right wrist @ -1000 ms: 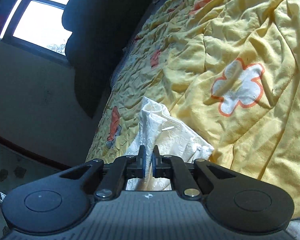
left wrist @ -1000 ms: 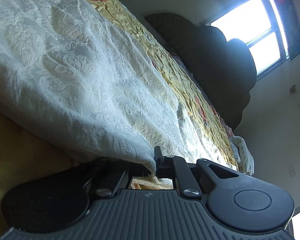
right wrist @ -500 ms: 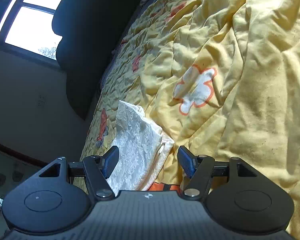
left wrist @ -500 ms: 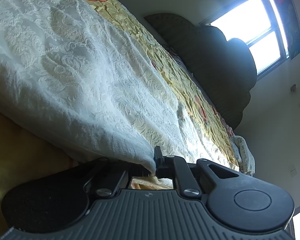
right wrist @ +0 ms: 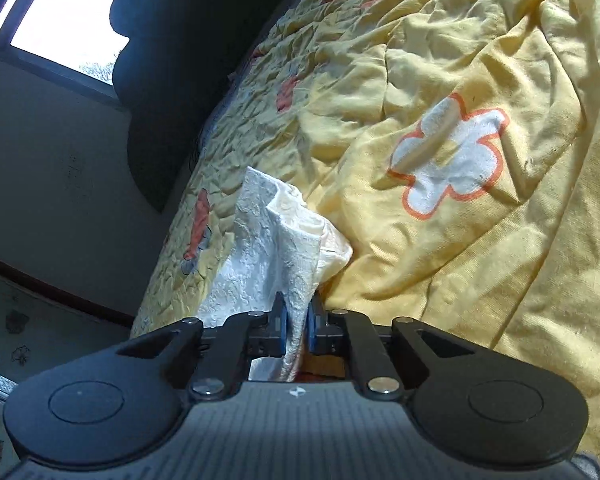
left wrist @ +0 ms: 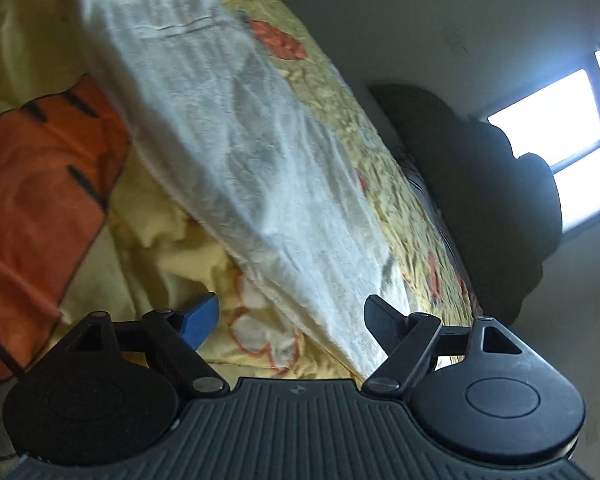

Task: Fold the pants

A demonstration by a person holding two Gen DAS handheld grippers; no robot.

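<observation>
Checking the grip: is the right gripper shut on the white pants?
Yes: right gripper shut on white pants, cloth bunched between its pads.

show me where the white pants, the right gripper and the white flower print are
white pants [left wrist: 260, 184]: left wrist view, middle of the spread cloth
right gripper [right wrist: 296, 326]: right wrist view, between its fingertips, pinching pants cloth
white flower print [right wrist: 452, 160]: right wrist view, flower's middle

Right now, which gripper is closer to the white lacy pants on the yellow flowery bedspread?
Right. The right gripper is pinching a bunch of the white lacy pants. The left gripper is opening, its fingers off the pants, which lie between them.
</observation>
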